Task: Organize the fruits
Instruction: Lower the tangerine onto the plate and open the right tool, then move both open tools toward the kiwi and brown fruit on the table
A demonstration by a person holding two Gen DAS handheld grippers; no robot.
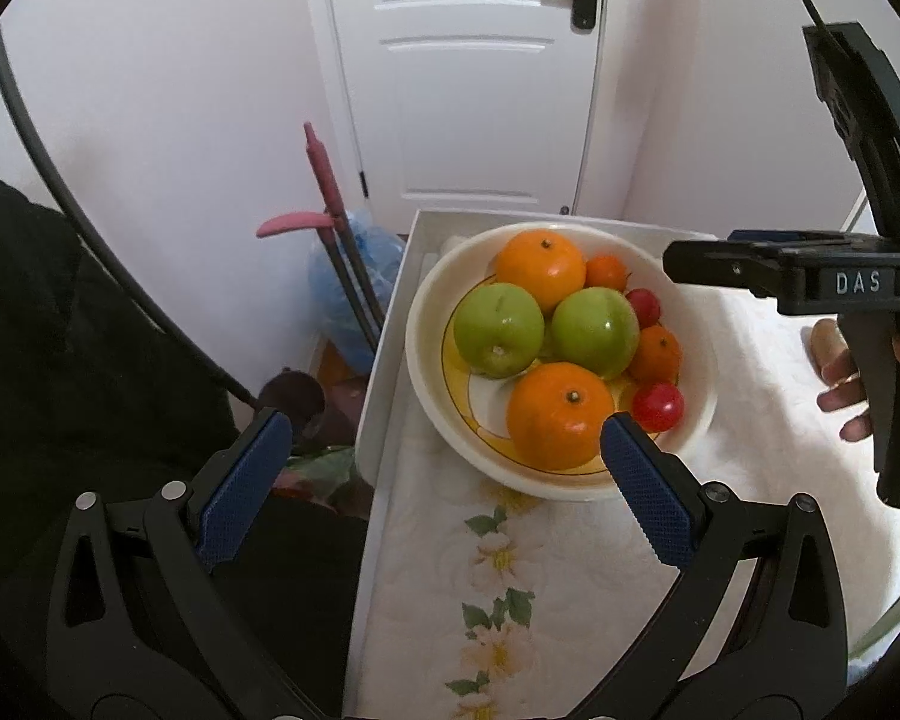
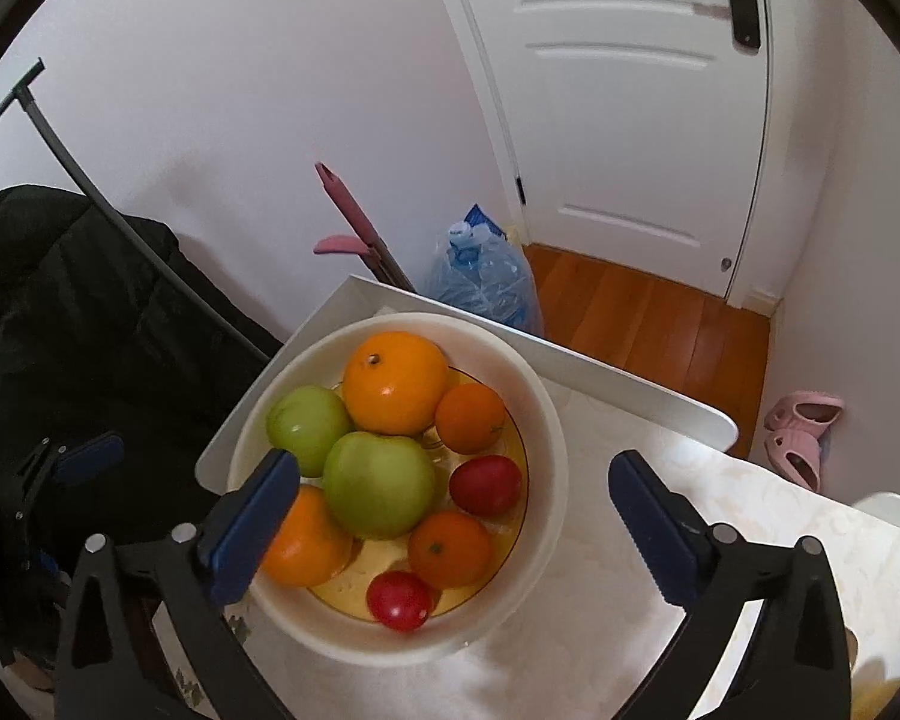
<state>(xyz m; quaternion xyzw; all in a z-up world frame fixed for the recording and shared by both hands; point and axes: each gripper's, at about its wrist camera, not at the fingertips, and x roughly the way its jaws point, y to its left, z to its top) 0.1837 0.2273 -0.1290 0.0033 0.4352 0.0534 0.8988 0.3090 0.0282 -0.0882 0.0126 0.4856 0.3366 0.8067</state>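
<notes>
A: Where is the fruit found?

B: Two oranges, two green apples (image 2: 379,483), small tangerines and red plums are heaped in the white bowl (image 2: 555,420), set at the worktop (image 2: 660,540) corner.

A: And the jaws?

B: The left gripper (image 1: 444,480) and right gripper (image 2: 450,516) are both held spread wide, nothing gripped.

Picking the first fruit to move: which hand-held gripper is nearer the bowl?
Right, though only by a little. The right hand-held gripper hangs open right over the bowl; the left hand-held gripper is open at the bowl's near rim, mostly off the table's edge.
</notes>
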